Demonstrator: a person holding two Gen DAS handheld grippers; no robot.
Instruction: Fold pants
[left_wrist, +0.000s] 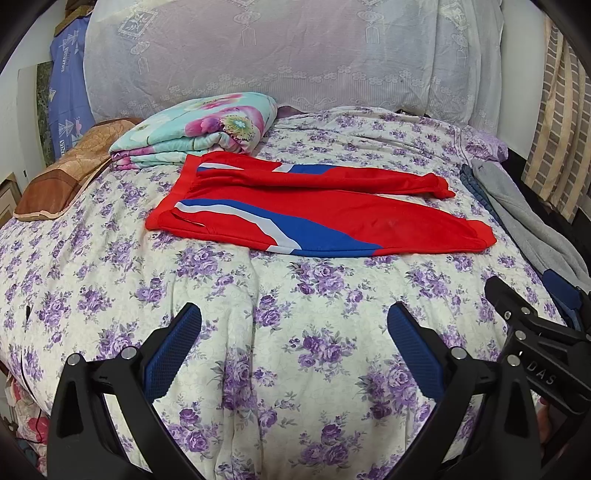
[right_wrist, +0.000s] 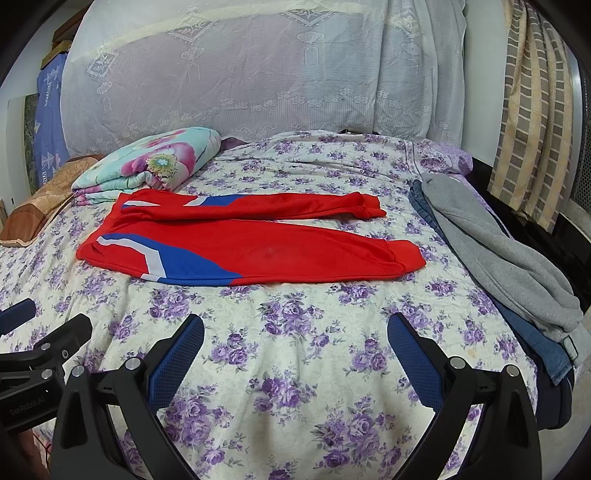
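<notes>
Red pants with blue and white stripes lie flat on the floral bedspread, waistband to the left, both legs pointing right, slightly apart. They also show in the right wrist view. My left gripper is open and empty above the bedspread, well short of the pants. My right gripper is open and empty, also short of the pants. The right gripper's body shows at the right edge of the left wrist view; the left gripper's body shows at the left edge of the right wrist view.
A folded floral quilt lies just behind the waistband. A brown pillow is at the left. Grey and denim clothes are piled along the bed's right edge. A lace-covered headboard stands behind.
</notes>
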